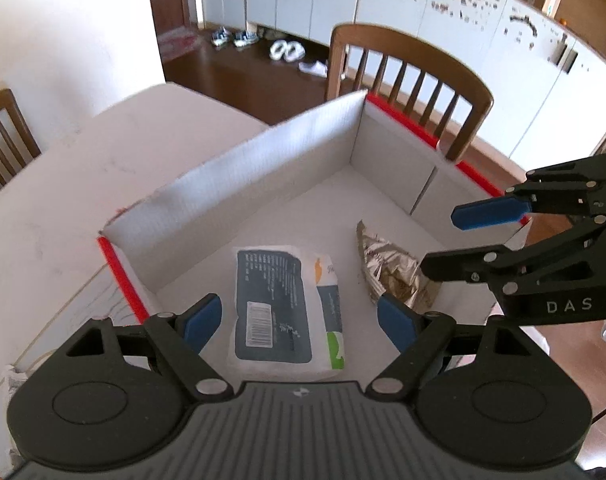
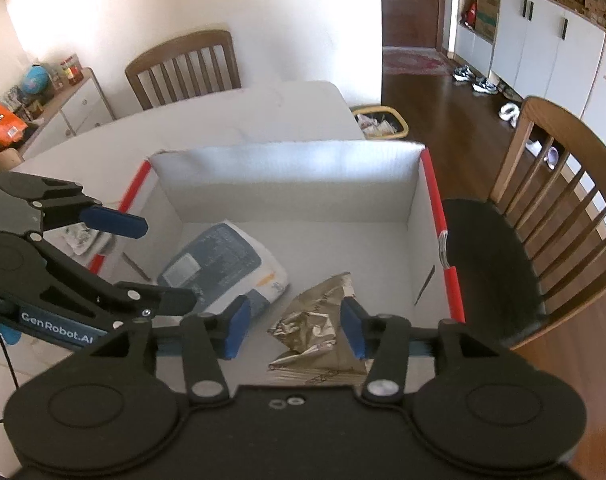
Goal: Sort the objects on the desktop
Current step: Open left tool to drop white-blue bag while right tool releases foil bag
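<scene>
A white cardboard box [image 1: 263,168] with red-edged rims sits on the pale table [image 1: 63,184], and both of the task's things lie on its floor. Nearer the box's left wall you see a flat tissue pack [image 1: 279,308] in clear wrap, its dark blue panel printed with small white text and a barcode, with a white, orange and green strip along one side. Toward the box's right wall lies a crumpled foil wrapper [image 1: 391,272], silver-gold, creased and bunched, tapering to a point at the end nearer the box's far wall. The two lie near each other but apart.

Your left gripper [image 1: 299,320] hangs above the box with its blue pads spread wide, one on either side of the tissue pack as the left wrist camera sees it; the pads press on nothing and the pack lies flat on the box floor. Your right gripper [image 2: 295,328] hangs over the wrapper, its jaws standing apart about halfway, blue pads to each side of the foil and clear of it. The wrapper rests on the box floor, ungripped.

A wooden chair [image 2: 563,208] stands just beyond the box's right wall, another chair [image 2: 183,68] past its far wall.
</scene>
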A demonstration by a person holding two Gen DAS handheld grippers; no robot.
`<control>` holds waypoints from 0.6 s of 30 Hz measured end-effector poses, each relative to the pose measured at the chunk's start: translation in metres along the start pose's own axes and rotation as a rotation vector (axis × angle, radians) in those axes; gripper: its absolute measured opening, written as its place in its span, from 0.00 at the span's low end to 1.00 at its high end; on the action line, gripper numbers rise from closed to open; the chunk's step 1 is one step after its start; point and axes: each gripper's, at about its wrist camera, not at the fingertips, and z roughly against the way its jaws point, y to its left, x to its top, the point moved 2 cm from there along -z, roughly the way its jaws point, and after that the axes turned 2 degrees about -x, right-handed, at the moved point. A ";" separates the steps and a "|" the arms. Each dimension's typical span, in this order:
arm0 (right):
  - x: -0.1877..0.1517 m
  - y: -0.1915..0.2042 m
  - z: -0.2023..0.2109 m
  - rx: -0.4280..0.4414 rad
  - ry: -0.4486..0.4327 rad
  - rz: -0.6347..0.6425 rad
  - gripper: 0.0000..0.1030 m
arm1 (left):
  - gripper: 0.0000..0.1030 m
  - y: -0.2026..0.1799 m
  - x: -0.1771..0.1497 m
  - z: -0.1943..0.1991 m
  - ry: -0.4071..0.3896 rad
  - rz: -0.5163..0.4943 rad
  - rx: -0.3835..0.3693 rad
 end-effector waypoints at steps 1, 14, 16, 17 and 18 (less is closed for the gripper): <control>0.000 0.001 0.003 0.000 -0.008 0.004 0.54 | 0.83 -0.001 -0.001 0.005 -0.015 0.003 0.001; -0.008 0.013 0.032 0.045 -0.067 0.006 0.75 | 0.97 -0.010 -0.029 0.053 -0.137 0.048 0.025; -0.009 0.015 0.036 0.050 -0.080 0.009 0.78 | 0.98 -0.012 -0.033 0.059 -0.151 0.052 0.023; -0.009 0.016 0.038 0.054 -0.085 0.010 0.80 | 0.98 -0.013 -0.035 0.062 -0.159 0.059 0.020; -0.010 0.017 0.040 0.055 -0.090 0.012 0.82 | 0.98 -0.013 -0.036 0.064 -0.166 0.065 0.018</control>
